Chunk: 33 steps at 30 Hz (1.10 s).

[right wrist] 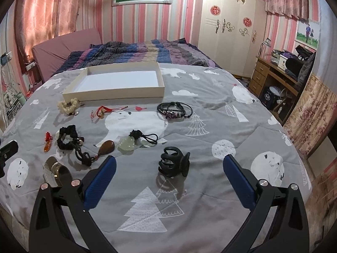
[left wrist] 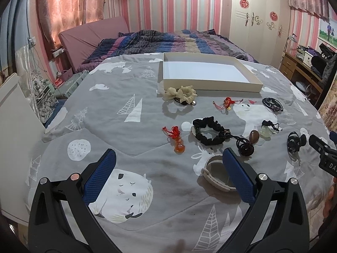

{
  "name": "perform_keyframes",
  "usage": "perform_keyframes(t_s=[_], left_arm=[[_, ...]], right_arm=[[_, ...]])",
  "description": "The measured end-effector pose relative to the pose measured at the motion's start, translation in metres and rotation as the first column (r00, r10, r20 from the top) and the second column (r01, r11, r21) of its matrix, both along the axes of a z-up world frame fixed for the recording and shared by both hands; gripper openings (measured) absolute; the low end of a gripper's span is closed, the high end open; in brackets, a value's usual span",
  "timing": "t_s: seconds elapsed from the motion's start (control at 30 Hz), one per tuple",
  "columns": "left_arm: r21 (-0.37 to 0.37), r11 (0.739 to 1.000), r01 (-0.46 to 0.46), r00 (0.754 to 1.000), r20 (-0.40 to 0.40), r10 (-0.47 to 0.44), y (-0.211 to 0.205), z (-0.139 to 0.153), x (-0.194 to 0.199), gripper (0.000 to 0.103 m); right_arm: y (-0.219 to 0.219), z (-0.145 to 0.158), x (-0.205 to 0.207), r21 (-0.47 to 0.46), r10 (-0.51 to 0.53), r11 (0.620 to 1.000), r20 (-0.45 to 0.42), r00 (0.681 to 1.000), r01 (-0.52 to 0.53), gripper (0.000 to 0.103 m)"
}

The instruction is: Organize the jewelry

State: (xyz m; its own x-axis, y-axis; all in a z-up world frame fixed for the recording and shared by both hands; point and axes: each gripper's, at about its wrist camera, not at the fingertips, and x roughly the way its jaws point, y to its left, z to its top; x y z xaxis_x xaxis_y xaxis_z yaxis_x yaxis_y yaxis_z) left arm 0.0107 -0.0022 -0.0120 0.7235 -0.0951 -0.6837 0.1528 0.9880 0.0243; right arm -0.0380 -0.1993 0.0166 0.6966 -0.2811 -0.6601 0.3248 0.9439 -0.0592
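Observation:
An empty white shallow box [left wrist: 210, 84] [right wrist: 118, 93] lies on the grey quilt. In front of it lie jewelry pieces: a cream scrunchie [left wrist: 181, 93] [right wrist: 68, 105], a red charm [left wrist: 227, 103], a black scrunchie [left wrist: 208, 131] [right wrist: 67, 139], an orange gourd pendant [left wrist: 179, 145], a brown pendant [right wrist: 106, 147], a jade pendant [right wrist: 127, 144], a black braided bracelet [right wrist: 174, 109] and a white watch [left wrist: 214, 176]. A black hair claw [right wrist: 173, 164] lies just ahead of my right gripper [right wrist: 169, 165]. My left gripper [left wrist: 168, 160] is open and empty, its right finger over the watch. My right gripper is open and empty.
A striped duvet [left wrist: 168, 42] is bunched at the bed's far end. A wardrobe [right wrist: 229, 27] and a wooden desk [right wrist: 273, 73] stand to the right. A white board [left wrist: 12, 137] stands at the bed's left edge.

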Motion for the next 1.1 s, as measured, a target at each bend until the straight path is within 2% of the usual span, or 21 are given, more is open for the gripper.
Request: perform_keyframes(t_s=[0.27,0.43,0.7,0.93,1.1], left_arm=[[-0.024,1.0,0.014,0.999,0.031,-0.013,0.001,0.006,0.0,0.1],[-0.011,0.999,0.041,0.999,-0.005,-0.041,-0.002,0.006,0.005,0.1],[-0.033,0.996,0.078,0.997,-0.028,-0.079,-0.004,0.002,0.01,0.1],[-0.003,0.998,0.059,0.998,-0.03,-0.059,-0.005,0.001,0.016,0.1],[-0.017,0.999,0.051,0.998,-0.041,-0.051,-0.002,0.002,0.019,0.1]], right_arm=[[-0.001,0.0,0.001,0.02,0.022,1.0,-0.006,1.0,-0.022,0.101],[-0.002,0.001,0.003,0.035,0.035,0.999,-0.011,0.999,-0.034,0.101],[-0.006,0.009,0.008,0.044,0.05,0.998,-0.005,0.999,-0.05,0.101],[-0.009,0.009,0.012,0.051,0.052,0.997,-0.021,0.998,-0.051,0.101],[-0.011,0.008,0.014,0.06,0.049,0.997,-0.021,0.999,-0.047,0.101]])
